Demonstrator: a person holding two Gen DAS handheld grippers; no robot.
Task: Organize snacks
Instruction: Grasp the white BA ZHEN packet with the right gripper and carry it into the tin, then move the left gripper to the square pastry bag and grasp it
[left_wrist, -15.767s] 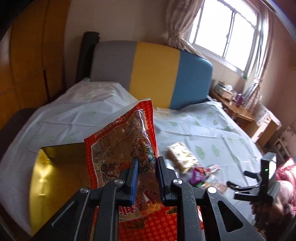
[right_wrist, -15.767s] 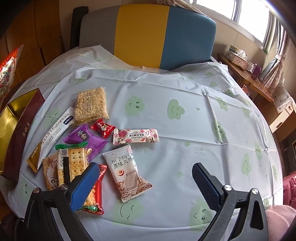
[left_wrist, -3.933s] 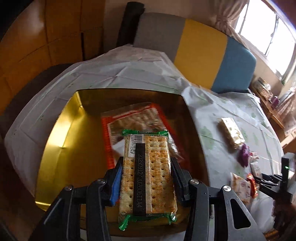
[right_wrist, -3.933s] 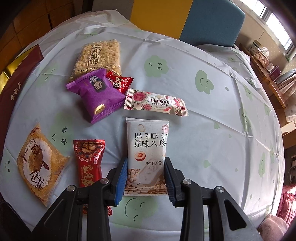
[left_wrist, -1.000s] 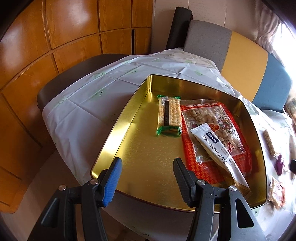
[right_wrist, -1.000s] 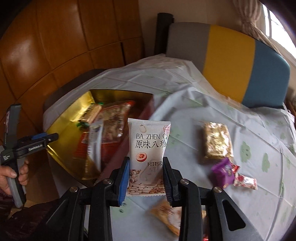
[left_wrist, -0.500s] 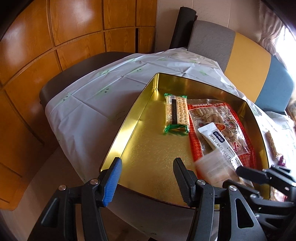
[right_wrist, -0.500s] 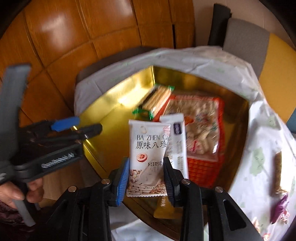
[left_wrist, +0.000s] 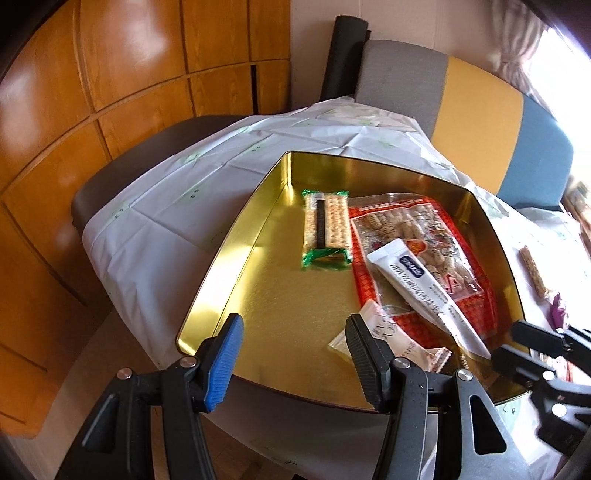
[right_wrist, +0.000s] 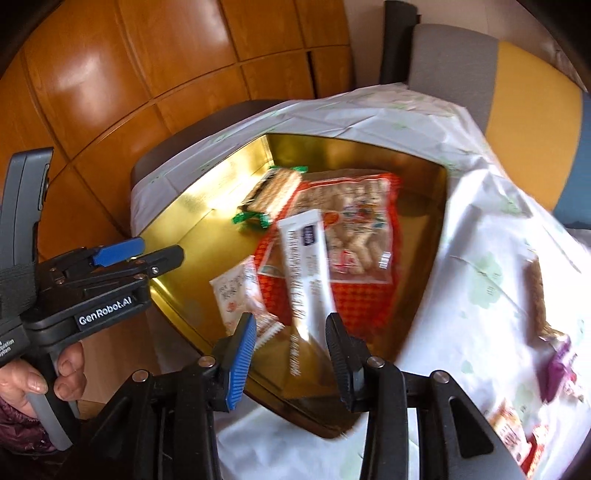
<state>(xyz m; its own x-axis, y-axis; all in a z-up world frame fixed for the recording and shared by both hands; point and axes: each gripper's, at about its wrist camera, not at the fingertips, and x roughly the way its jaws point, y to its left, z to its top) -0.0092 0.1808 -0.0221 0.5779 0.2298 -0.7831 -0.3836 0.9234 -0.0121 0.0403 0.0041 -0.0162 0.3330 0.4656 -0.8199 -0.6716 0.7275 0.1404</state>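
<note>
Left wrist view: the left tongs (left_wrist: 293, 354) sit at the bottom of the frame with their two fingers wide apart and nothing between them. Just past them is the gold tray (left_wrist: 236, 251) on the bench. A white snack packet (left_wrist: 391, 338) lies in the tray near its bottom edge, partly behind the right-hand finger of the left tongs. Above it in the frame a long white packet (left_wrist: 424, 282) lies across a big red bag (left_wrist: 417, 236), and a cracker pack (left_wrist: 327, 230) lies to the left of the bag. The right tongs (left_wrist: 532, 350) show at the lower right, by the tray's edge. In the right wrist view, the right tongs (right_wrist: 290, 352) are apart and empty, and the white snack packet (right_wrist: 240, 291) lies in the tray just above their blue finger. The left tongs (right_wrist: 147, 254) show at the left of that frame.
</note>
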